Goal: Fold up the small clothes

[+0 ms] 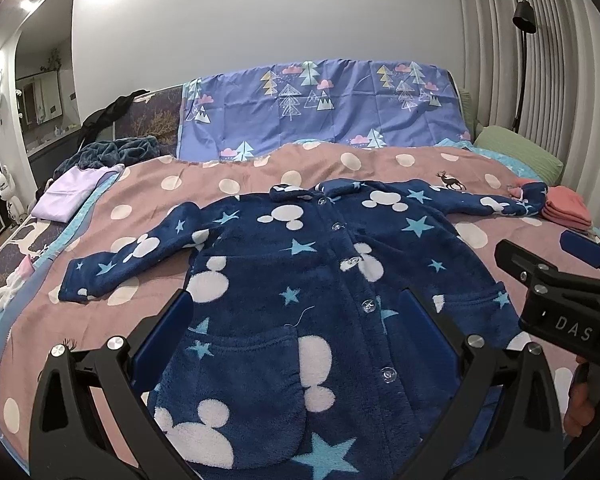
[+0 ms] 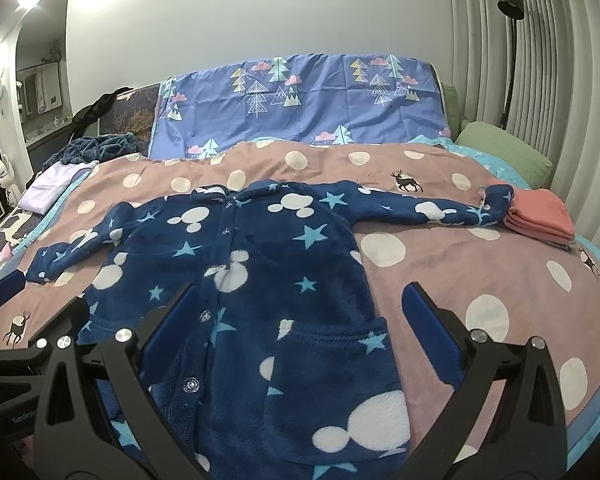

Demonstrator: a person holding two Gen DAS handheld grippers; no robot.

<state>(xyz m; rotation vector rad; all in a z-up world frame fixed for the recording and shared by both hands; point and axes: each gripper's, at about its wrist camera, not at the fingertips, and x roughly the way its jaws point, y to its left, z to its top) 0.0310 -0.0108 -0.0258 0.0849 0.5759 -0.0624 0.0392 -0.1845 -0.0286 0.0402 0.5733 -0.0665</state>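
A navy fleece child's jacket (image 1: 300, 280) with white mouse heads, light blue stars and snap buttons lies flat, front up, on the pink dotted bedspread (image 1: 400, 164), both sleeves spread out. It also shows in the right wrist view (image 2: 268, 280). My left gripper (image 1: 300, 336) is open and empty, above the jacket's lower left part near the pocket. My right gripper (image 2: 296, 332) is open and empty, above the jacket's lower right pocket and hem. The right gripper also shows at the right edge of the left wrist view (image 1: 560, 276).
A folded pink stack (image 2: 540, 216) lies by the right sleeve's cuff. A folded lilac garment (image 1: 72, 196) and a dark teal heap (image 1: 112, 152) lie at far left. A blue tree-print sheet (image 1: 320, 108) covers the headboard; a green pillow (image 2: 504, 152) and floor lamp (image 2: 510, 40) stand at right.
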